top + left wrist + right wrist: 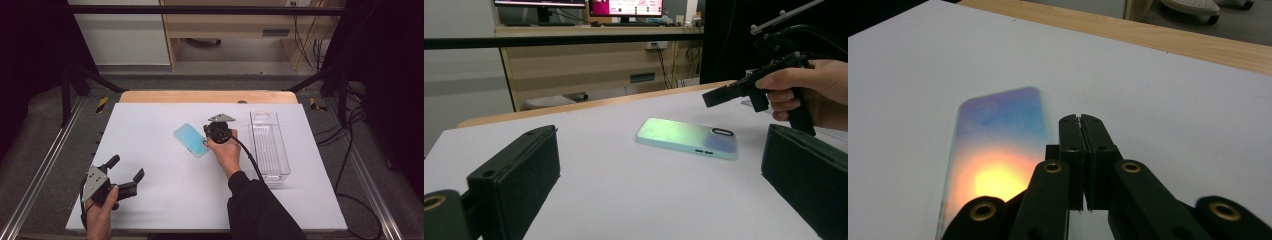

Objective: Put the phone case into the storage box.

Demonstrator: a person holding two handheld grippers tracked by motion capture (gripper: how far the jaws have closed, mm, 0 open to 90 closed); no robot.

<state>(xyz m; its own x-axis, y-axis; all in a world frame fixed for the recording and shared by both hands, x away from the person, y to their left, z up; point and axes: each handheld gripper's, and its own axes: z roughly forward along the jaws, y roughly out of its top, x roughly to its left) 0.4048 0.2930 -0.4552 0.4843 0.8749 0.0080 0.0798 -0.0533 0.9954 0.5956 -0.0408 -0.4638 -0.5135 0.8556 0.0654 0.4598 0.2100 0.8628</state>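
Note:
A pale blue phone case (192, 139) lies flat near the middle of the white table; it also lies ahead between the wide jaws in the left gripper view (686, 138). My right gripper (210, 131) hangs just over the case's right edge, and its jaws are pressed together with nothing between them (1081, 120). The case (995, 145) lies to the left of those jaws. The right gripper (716, 95) and the hand holding it hover above the case's camera-hole end. My left gripper (128, 166) rests open at the near left, well away from the case.
A clear plastic bin (269, 145) stands lengthwise on the right side of the white mat (150, 120). A wooden table edge (207, 96) runs along the back. Cables and dark frame rails flank the table.

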